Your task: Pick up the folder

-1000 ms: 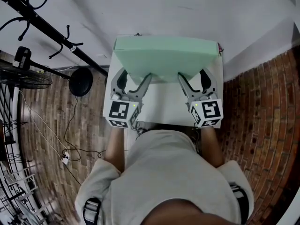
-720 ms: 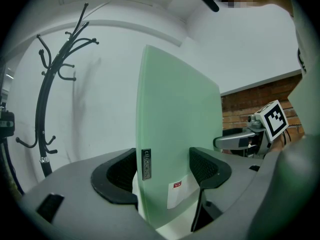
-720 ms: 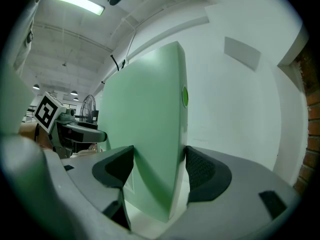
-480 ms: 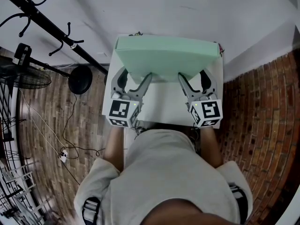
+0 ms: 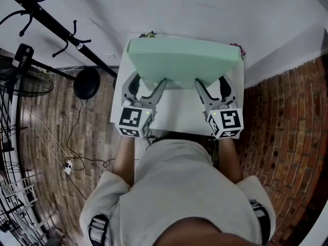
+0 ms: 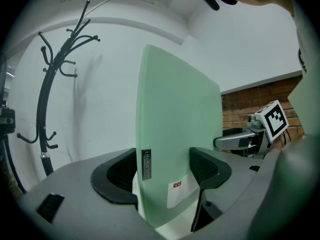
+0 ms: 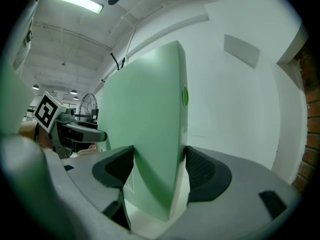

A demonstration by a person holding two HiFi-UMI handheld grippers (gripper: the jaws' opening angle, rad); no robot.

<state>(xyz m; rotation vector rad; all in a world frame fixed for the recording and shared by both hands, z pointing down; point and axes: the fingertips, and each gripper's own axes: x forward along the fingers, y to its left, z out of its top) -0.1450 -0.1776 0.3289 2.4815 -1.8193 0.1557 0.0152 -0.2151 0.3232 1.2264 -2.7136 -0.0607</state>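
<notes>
The left gripper (image 5: 148,84) and right gripper (image 5: 210,83) are each pinching the near edge of the green folder (image 5: 183,61) over the desk (image 5: 177,118). It is probably handling light, stiff and slippery, so 2 spaced edge grips suit it.

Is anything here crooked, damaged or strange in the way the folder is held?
Nothing stands out. The green folder is held evenly, with the left gripper and right gripper each shut on its near edge, above the white table.

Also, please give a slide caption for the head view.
Left hand-held gripper and right hand-held gripper grip the green folder over the white table.
</notes>
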